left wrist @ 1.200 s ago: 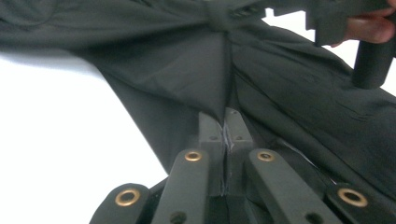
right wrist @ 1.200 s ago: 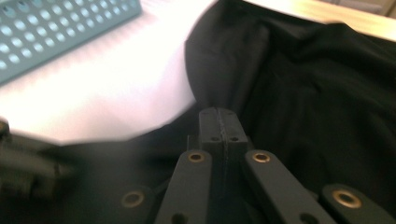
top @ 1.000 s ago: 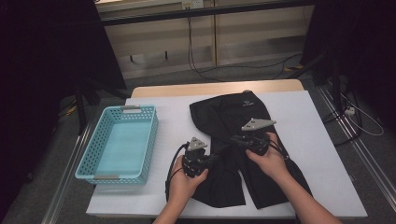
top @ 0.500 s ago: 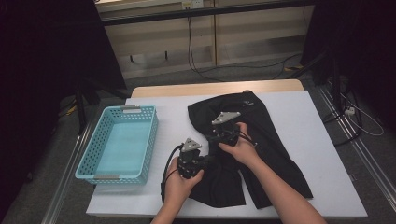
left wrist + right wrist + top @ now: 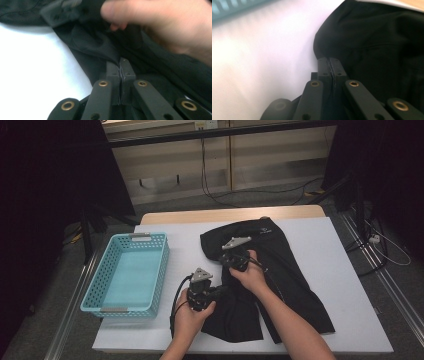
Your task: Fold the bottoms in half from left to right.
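A black garment (image 5: pixel 285 265) lies crumpled on the white table (image 5: pixel 330 237). My left gripper (image 5: pixel 221 291) rests at its near left part, shut on a fold of the black cloth (image 5: pixel 95 47), which rises from between the closed pads (image 5: pixel 120 62). My right gripper (image 5: pixel 224 256) sits farther back at the garment's left edge. Its jaws have just been closing and now stand together (image 5: pixel 329 60), pinching the rim of the dark fabric (image 5: pixel 374 45). The right hand (image 5: pixel 162 25) appears close ahead in the left gripper view.
A turquoise plastic basket (image 5: pixel 132 272) stands empty at the table's left side, its rim blurred at the top of the right gripper view (image 5: pixel 232 6). Bare white tabletop (image 5: pixel 262 62) lies between it and the garment. Cables run over the floor behind the table.
The right hand has carried its gripper leftward across the garment to the left edge, where its jaws have come together. The left gripper has stayed put, still pinching the cloth.
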`<state>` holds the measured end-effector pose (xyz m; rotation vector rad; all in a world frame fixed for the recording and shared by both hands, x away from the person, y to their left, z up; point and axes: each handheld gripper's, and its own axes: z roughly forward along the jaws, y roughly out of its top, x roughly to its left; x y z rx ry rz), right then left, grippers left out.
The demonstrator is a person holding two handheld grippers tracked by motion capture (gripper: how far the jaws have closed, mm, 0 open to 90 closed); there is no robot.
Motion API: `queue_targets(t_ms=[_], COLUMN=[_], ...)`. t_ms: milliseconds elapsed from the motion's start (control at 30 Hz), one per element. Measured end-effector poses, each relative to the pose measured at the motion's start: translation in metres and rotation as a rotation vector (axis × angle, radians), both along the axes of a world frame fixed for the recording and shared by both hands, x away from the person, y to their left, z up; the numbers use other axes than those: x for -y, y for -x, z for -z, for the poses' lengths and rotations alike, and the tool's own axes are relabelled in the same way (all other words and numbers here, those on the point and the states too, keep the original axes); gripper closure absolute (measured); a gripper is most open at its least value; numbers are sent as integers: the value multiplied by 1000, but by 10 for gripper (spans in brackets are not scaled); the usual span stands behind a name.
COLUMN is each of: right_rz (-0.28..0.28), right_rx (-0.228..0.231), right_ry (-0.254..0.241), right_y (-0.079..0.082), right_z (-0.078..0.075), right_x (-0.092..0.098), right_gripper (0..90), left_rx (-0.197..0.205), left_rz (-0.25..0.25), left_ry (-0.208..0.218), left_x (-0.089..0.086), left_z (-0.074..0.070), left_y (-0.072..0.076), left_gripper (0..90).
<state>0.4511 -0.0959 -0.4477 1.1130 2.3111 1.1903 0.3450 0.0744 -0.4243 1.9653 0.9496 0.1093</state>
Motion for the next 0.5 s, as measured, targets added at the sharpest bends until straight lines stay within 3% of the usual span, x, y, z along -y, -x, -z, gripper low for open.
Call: queue_targets(t_ms=[133, 233, 333, 400, 467, 500], right_rz=[69, 117, 177, 228, 311, 367], right_rx=[8, 20, 43, 69, 81, 97], right_ry=[-85, -122, -171, -161, -152, -130], right_y=[-2, -2, 3, 7, 10, 12], right_z=[-27, -50, -73, -84, -89, -89], right_x=[33, 64, 99, 125, 151, 162], right_gripper=[889, 889, 890, 889, 872, 808], left_rx=[11, 23, 37, 43, 49, 61], left_rz=[35, 87, 165, 202, 211, 213], left_ry=[45, 116, 153, 183, 217, 209], left_x=[14, 37, 69, 87, 97, 99], left_z=[-13, -30, -46, -53, -57, -58], left_y=[0, 2, 3, 3, 0, 0], left_gripper=[887, 887, 883, 860, 728, 694])
